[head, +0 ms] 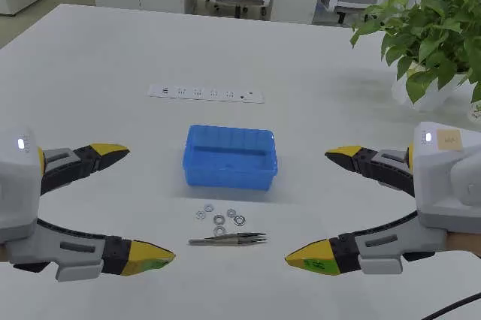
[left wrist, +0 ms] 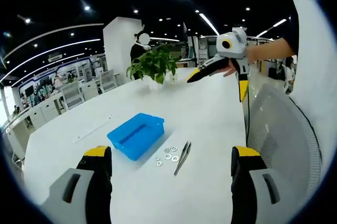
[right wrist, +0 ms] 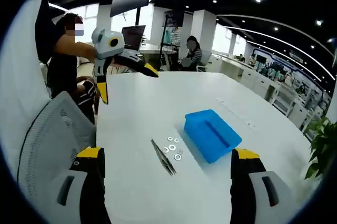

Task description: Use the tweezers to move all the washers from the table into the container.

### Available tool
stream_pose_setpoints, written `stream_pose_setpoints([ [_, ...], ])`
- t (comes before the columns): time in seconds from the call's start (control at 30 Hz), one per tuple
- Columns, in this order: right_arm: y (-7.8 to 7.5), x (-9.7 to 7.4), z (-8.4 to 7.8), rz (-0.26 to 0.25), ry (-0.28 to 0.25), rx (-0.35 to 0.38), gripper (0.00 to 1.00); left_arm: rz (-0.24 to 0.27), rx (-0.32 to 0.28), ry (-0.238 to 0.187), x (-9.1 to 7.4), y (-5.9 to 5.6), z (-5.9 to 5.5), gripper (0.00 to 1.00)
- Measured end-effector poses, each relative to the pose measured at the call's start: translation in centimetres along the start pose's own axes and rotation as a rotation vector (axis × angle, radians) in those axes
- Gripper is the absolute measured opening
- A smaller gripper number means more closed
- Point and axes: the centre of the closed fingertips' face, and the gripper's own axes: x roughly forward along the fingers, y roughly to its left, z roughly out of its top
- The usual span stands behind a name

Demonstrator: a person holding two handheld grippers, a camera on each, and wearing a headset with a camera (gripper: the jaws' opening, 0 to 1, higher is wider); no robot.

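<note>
While holding left gripper point(head: 150, 204) and right gripper point(head: 307, 207) wide and empty, yet to touch tweezers point(head: 228, 239) or washers point(head: 219, 217) lying between them, container point(head: 229, 177) unfilled

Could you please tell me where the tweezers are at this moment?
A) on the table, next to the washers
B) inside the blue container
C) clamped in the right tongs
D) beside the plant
A: the tweezers lie flat on the table beside the washers, outside the container.
</note>
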Motion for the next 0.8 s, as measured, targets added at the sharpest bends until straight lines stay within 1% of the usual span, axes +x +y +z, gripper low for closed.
stream_pose_setpoints([
  [0.1, -0.01, -0.05, -0.13, 0.002, 0.004, -0.004, 1.00, -0.002, 0.006, 0.020, 0.04, 0.21, -0.33, 0.99],
  [0.23, -0.01, 0.08, -0.28, 0.003, 0.009, -0.012, 1.00, -0.021, -0.013, 0.011, -0.02, -0.04, 0.05, 0.99],
  [0.37, 0.00, 0.08, -0.36, 0.002, 0.002, -0.006, 1.00, -0.019, 0.000, 0.018, 0.00, 0.01, 0.08, 0.99],
  [0.43, 0.00, 0.04, -0.60, 0.002, 0.011, -0.009, 1.00, -0.019, 0.000, 0.017, 0.01, 0.04, 0.12, 0.99],
  [0.5, 0.02, -0.03, -0.78, 0.003, 0.014, -0.008, 1.00, -0.021, -0.026, -0.002, 0.02, -0.02, 0.36, 0.99],
  [0.53, 0.05, -0.07, -0.87, 0.004, 0.015, -0.005, 1.00, -0.020, -0.030, -0.004, 0.00, -0.01, 0.33, 0.99],
  [0.67, 0.08, -0.13, -0.95, 0.003, 0.014, 0.000, 1.00, -0.020, -0.020, 0.011, -0.06, -0.14, -0.07, 0.99],
  [0.8, 0.00, -0.08, -1.09, 0.001, 0.017, 0.004, 1.00, -0.021, -0.022, 0.010, -0.15, -0.27, -0.13, 0.99],
])
